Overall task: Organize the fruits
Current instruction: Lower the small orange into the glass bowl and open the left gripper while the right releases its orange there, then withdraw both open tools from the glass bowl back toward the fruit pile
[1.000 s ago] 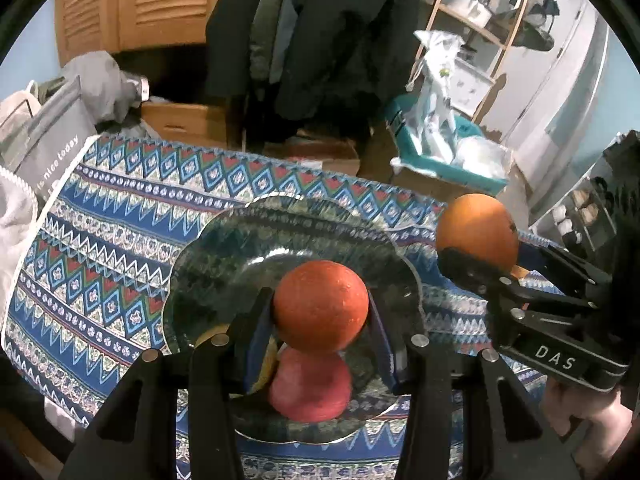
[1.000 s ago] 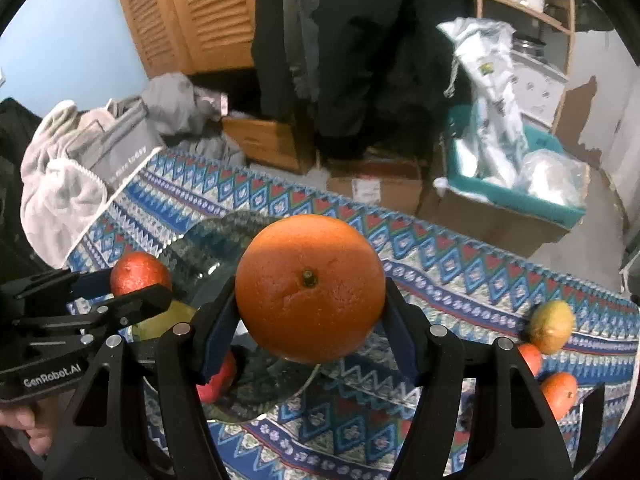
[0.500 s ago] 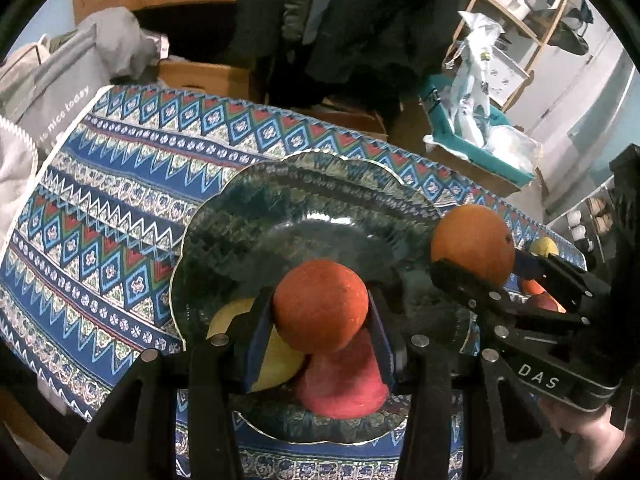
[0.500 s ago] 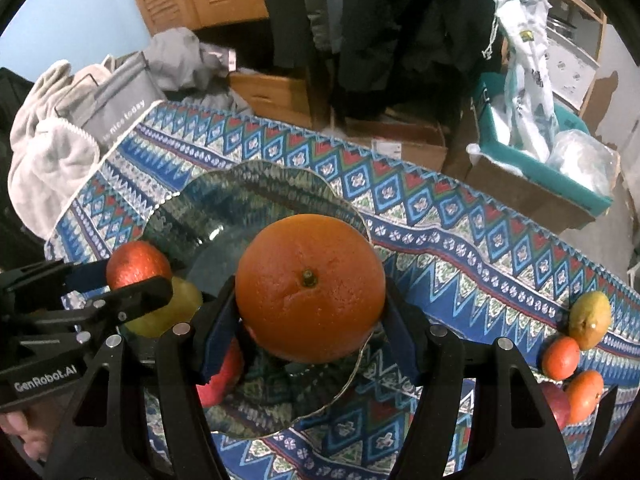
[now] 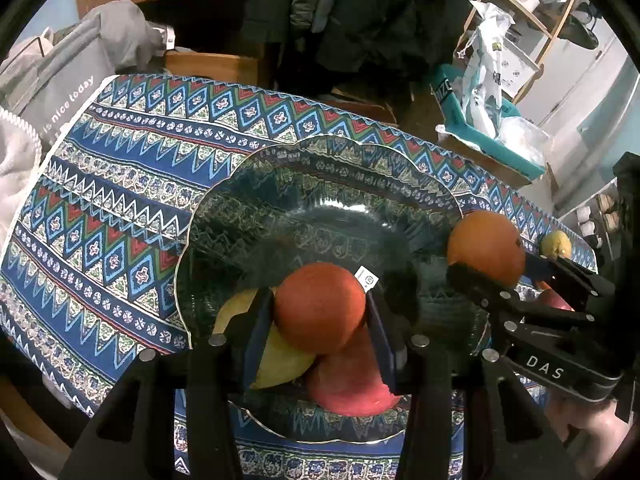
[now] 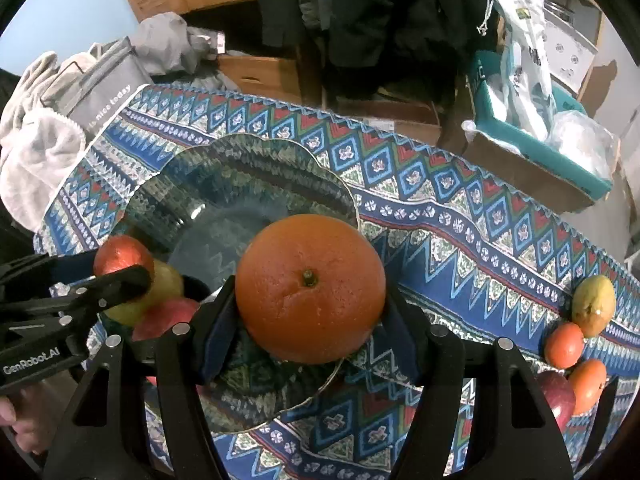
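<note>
A: Where was the fruit?

B: The left gripper (image 5: pixel 320 316) was clamped on a small red-orange fruit (image 5: pixel 320 307), held above the near part of the glass plate (image 5: pixel 320 184). Right under it a yellow fruit (image 5: pixel 276 364) and a red apple (image 5: pixel 348 388) lay in the plate, touching each other.

A: And the other one?

B: The right gripper (image 6: pixel 310 312) was closed tight on a big orange (image 6: pixel 310 288), stem end up, over the plate's right edge. From the left camera that orange (image 5: pixel 486 246) sat just beside the rim.

A: Any open room in the plate?

B: The middle and far side of the plate were bare; the fruit crowded the near edge only. The scalloped rim was well in from the far edge of the patterned cloth (image 6: pixel 440 208).

A: What was left outside?

B: Four pieces near the cloth's right end: a yellow-green fruit (image 6: pixel 594 306), two small oranges (image 6: pixel 565 345) (image 6: pixel 588 384) and a red apple (image 6: pixel 556 398), bunched together, well apart from the plate. Past the far edge stood cardboard boxes (image 6: pixel 260 76) and a gray bag (image 6: pixel 100 84).
</note>
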Demonstrator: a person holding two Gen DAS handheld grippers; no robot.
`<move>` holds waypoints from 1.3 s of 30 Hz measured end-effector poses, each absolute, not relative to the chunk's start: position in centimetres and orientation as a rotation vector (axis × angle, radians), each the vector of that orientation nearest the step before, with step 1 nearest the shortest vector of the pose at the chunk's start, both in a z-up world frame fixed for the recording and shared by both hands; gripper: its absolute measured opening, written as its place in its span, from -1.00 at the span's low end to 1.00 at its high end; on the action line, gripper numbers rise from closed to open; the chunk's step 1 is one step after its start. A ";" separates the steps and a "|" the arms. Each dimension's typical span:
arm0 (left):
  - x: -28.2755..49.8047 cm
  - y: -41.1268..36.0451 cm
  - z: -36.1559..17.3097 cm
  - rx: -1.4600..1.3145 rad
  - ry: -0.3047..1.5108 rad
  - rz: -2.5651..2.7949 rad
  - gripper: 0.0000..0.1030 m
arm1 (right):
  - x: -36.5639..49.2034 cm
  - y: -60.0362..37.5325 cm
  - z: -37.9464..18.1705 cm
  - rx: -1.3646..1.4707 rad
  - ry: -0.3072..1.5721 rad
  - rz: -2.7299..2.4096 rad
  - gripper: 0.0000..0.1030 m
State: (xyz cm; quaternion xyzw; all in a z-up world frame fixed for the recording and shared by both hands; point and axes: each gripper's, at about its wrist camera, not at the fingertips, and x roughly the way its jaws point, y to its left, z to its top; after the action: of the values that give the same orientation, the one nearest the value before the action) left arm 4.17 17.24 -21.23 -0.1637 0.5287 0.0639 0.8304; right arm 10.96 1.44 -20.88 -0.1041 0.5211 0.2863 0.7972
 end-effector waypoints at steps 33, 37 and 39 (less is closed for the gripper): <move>3.3 15.2 -17.5 -0.328 1.035 0.105 0.33 | 10.3 -2.8 -15.2 -0.151 0.977 0.564 0.38; 3.2 14.1 -16.6 -0.306 1.018 0.087 0.40 | 9.8 -4.1 -13.7 -0.153 0.938 0.535 0.47; 3.1 13.6 -16.3 -0.296 1.013 0.081 0.42 | 9.7 -4.7 -13.1 -0.151 0.925 0.526 0.47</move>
State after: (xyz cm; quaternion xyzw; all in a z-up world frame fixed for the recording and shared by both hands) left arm 3.08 13.57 -16.34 -0.1414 0.4830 0.0385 0.8633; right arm 9.66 -4.67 -13.08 -0.0721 0.4406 0.2504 0.8591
